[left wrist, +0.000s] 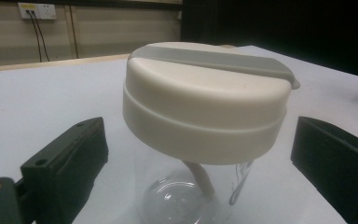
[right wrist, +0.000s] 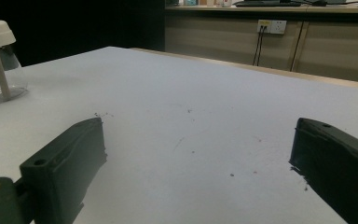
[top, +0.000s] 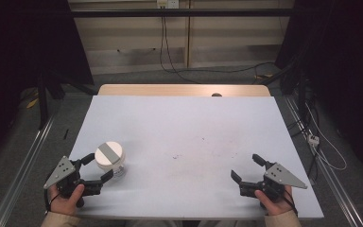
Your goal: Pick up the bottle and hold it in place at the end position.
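near the front-left corner of the pale grey surface (top: 184, 127) stands a clear glass jar with a cream round lid and a grey strip across the top (top: 109, 159), upright, with a pale straw-like stem visible inside it. we note our left tongs (top: 96, 169) set around it: one jaw lies on the far side of the jar, the other on the near side. from the left gripper view the jar (left wrist: 205, 130) sits between the two black jaws with a gap on either side, so the left tongs stand spread wide and hold nothing yet.

our right tongs (top: 246, 167) rest low over the front-right part of the surface, well apart from the jar, jaws likewise spread wide, nothing between them but bare surface with a few small dark specks. in the right gripper view the jar (right wrist: 0, 60) shows far off at the left edge.

progress, as we judge it: the approach to the jar is done, the jaws bracket it. the lid is on, the jar stands where it is, untouched. left to do: close the left tongs on the jar body or lid, then whatever handling follows, likely with the right tongs brought over to help. we reckon the work is at its very start.
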